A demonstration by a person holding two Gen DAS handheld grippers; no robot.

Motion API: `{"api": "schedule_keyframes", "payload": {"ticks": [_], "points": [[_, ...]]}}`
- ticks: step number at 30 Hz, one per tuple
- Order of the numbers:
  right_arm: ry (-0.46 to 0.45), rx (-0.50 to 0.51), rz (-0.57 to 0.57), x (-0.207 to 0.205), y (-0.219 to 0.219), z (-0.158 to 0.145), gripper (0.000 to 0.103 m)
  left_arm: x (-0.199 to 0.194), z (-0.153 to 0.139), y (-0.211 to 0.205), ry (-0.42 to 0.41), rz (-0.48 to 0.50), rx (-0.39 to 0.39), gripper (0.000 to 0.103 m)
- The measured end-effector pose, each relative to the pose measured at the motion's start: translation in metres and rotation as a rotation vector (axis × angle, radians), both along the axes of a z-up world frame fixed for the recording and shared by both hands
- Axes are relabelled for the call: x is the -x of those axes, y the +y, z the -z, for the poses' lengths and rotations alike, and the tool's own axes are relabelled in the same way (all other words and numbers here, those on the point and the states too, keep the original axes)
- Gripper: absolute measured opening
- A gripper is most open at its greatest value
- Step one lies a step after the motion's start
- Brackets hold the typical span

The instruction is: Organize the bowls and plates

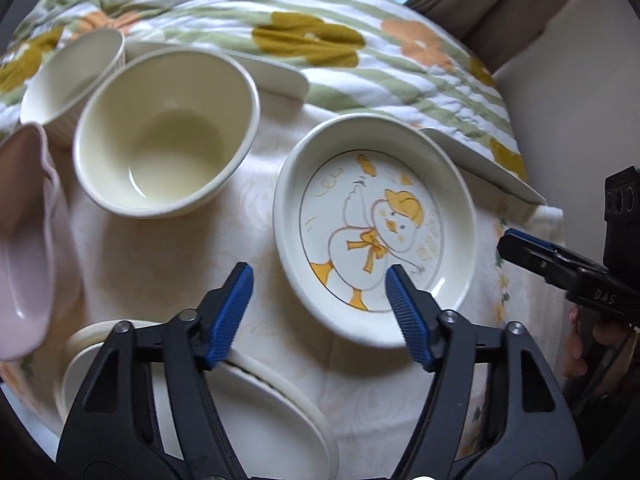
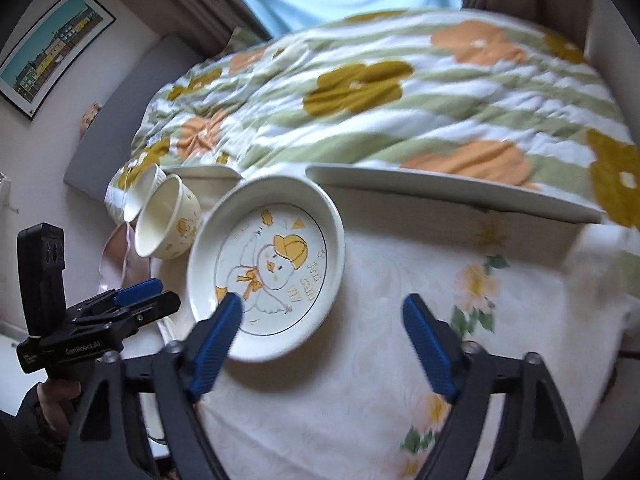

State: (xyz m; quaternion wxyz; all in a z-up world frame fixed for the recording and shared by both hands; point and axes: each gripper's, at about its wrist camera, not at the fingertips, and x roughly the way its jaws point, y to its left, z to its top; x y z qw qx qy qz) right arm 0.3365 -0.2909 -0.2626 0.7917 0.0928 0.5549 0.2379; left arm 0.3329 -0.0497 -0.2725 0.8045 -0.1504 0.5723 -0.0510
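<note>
A shallow white dish with a duck drawing (image 1: 376, 232) sits on the table; it also shows in the right wrist view (image 2: 268, 268). My left gripper (image 1: 320, 292) is open and empty, its right finger over the dish's near rim. My right gripper (image 2: 324, 320) is open and empty, its left finger over the dish's near edge. A cream bowl (image 1: 166, 132) and a ribbed cup (image 1: 72, 80) stand at the left. A pink bowl (image 1: 24, 248) is at the far left. A white plate (image 1: 256, 424) lies below my left gripper.
Two long white plates (image 2: 452, 188) (image 1: 268, 70) lie at the table's far edge against a flowered quilt (image 2: 400, 92). The table has a pale floral cloth (image 2: 400, 360). The right gripper shows at the right edge of the left wrist view (image 1: 520, 246).
</note>
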Motion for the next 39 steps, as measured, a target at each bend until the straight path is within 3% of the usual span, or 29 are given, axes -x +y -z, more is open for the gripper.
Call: {"api": "schedule_keyframes", "payload": {"ticks": [2,6,9,11,13,16,31,39], "points": [[0.028,-0.007,-0.043,-0.013,0.005,0.016,0.058,-0.007,0.012,-0.001,0.025,-0.025,-0.002,0.054],[0.047,-0.023,-0.111,-0.03,0.015,0.034,0.048,-0.014,0.025,-0.003,0.049,-0.054,-0.008,0.048],[0.047,-0.03,-0.144,-0.038,0.02,0.04,0.035,-0.016,0.03,-0.004,0.052,-0.072,-0.024,0.035],[0.034,-0.032,-0.16,-0.041,0.023,0.041,0.032,-0.017,0.031,-0.003,0.05,-0.084,-0.025,0.024],[0.029,-0.031,-0.176,-0.045,0.026,0.042,0.022,-0.02,0.033,-0.001,0.055,-0.095,-0.025,0.021],[0.026,-0.021,-0.198,-0.047,0.03,0.045,0.016,-0.021,0.034,0.0,0.053,-0.107,-0.019,0.021],[0.016,-0.021,-0.206,-0.045,0.026,0.044,0.014,-0.018,0.017,-0.013,0.012,-0.064,-0.105,0.02],[-0.036,-0.023,-0.169,-0.025,0.021,0.024,0.014,-0.004,-0.005,-0.014,-0.04,-0.031,-0.094,0.02]]}}
